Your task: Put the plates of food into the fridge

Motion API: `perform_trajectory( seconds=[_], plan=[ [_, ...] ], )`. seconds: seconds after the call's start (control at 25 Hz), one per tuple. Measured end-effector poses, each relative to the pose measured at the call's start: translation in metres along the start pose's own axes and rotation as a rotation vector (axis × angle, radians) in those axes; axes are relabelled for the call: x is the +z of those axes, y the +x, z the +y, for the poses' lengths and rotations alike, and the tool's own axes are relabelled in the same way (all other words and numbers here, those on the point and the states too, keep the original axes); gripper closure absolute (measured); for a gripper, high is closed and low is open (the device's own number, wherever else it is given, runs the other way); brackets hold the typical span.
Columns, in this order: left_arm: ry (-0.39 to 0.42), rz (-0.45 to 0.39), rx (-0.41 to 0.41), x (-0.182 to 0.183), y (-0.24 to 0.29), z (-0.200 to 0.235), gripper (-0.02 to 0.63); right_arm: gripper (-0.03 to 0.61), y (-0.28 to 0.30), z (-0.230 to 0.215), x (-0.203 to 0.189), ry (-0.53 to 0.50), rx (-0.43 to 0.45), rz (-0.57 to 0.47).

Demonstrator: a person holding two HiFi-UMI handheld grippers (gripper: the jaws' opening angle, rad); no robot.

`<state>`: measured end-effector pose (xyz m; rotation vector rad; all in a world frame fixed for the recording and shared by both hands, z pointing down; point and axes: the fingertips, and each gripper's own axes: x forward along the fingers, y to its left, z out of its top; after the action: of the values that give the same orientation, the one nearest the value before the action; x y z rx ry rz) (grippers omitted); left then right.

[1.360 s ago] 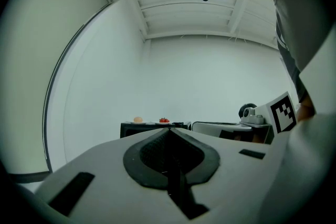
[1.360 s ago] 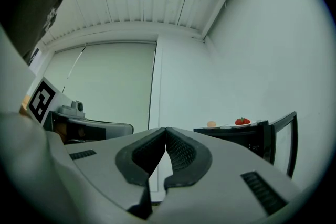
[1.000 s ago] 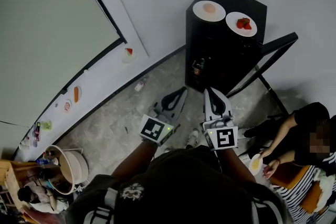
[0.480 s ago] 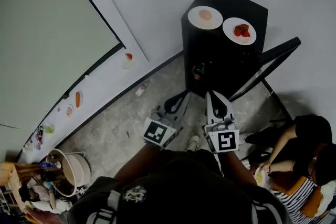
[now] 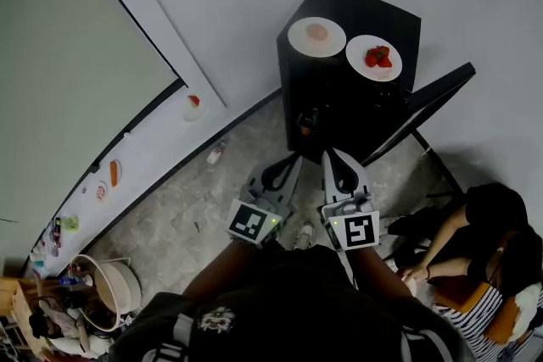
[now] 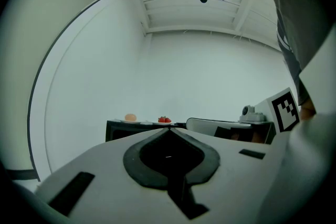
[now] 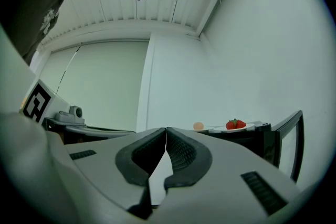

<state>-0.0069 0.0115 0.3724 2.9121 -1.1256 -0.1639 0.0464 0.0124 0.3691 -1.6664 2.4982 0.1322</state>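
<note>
Two white plates sit on top of a small black fridge (image 5: 339,102). One plate (image 5: 316,36) carries a pale orange round food; the other plate (image 5: 374,58) carries red strawberries. The fridge door (image 5: 428,104) stands swung open to the right. My left gripper (image 5: 291,163) and right gripper (image 5: 333,158) are both shut and empty, side by side above the floor, short of the fridge. From the left gripper view the orange food (image 6: 130,117) and strawberries (image 6: 164,119) show far ahead. The right gripper view shows the strawberries (image 7: 235,124) and the open door (image 7: 294,139).
A person (image 5: 475,237) sits on the floor at the right, close to the open door. A bottle (image 5: 215,153) lies by the wall at the left. A white shelf (image 5: 127,157) along the left wall carries small food items. A round bin (image 5: 106,288) stands lower left.
The fridge and plates have shifted left and slightly down in the head view as the camera turned. Both grippers stay shut and keep their place in front of the body.
</note>
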Motion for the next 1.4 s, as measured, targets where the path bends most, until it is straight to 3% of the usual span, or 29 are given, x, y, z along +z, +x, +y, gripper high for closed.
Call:
perform_trajectory(
  seconds=[0.16,0.6,0.8,1.0,1.2,1.4],
  plan=[
    [-0.005,-0.002,-0.013,0.002,0.009,0.015,0.592,0.554,0.01,-0.002,0.01,0.017,-0.023,-0.045],
    [0.022,0.058,-0.108,-0.007,0.037,0.061,0.591,0.554,0.051,-0.014,0.009,-0.059,-0.125,-0.043],
    [0.001,-0.001,-0.162,0.004,0.055,0.075,0.592,0.554,0.068,-0.018,-0.002,-0.072,-0.168,-0.005],
    [-0.008,0.007,-0.212,0.0,0.067,0.092,0.591,0.554,0.085,-0.026,-0.005,-0.059,-0.228,-0.016],
    [-0.008,0.023,-0.279,-0.004,0.075,0.105,0.592,0.554,0.095,-0.024,-0.009,-0.131,-0.278,0.004],
    [-0.005,0.004,-0.334,-0.004,0.085,0.115,0.591,0.554,0.103,-0.025,0.0,-0.098,-0.337,-0.011]
  ],
)
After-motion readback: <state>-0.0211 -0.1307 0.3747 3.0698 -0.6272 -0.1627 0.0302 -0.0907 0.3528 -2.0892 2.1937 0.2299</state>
